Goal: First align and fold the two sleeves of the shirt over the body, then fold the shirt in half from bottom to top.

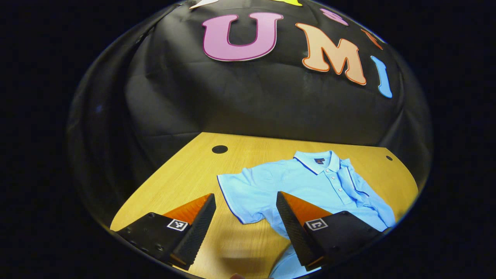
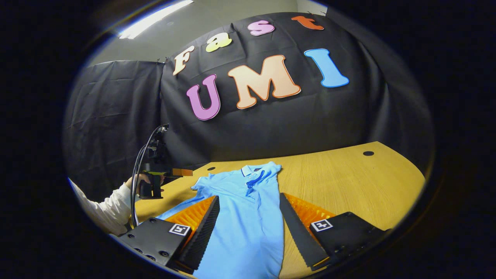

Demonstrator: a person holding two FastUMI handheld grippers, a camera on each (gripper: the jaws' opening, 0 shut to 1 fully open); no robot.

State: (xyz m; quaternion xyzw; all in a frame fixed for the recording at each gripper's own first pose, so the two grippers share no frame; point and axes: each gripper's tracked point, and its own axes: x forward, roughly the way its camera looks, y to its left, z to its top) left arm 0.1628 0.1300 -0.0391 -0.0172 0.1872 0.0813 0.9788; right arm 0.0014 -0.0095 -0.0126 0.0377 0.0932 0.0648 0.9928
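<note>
A light blue polo shirt [image 1: 310, 182] lies flat on the wooden table [image 1: 186, 170], collar at the far end and buttons up. Its near sleeve [image 1: 236, 193] is spread out to the side. The far sleeve [image 1: 358, 182] lies folded over the body. My left gripper [image 1: 245, 195] is open above the spread sleeve, with nothing between its fingers. In the right gripper view the shirt [image 2: 248, 217] runs lengthwise away from me. My right gripper [image 2: 249, 195] is open above its lower body and holds nothing. The left gripper [image 2: 159, 178] hangs at the shirt's left, held by a hand.
The table has small round holes near its back edge [image 1: 219, 149] [image 2: 368, 153]. Bare wood [image 2: 348, 182] stretches to the right of the shirt. A white sleeve [image 2: 108, 209] reaches in from the left. Black cloth walls close the booth behind the table.
</note>
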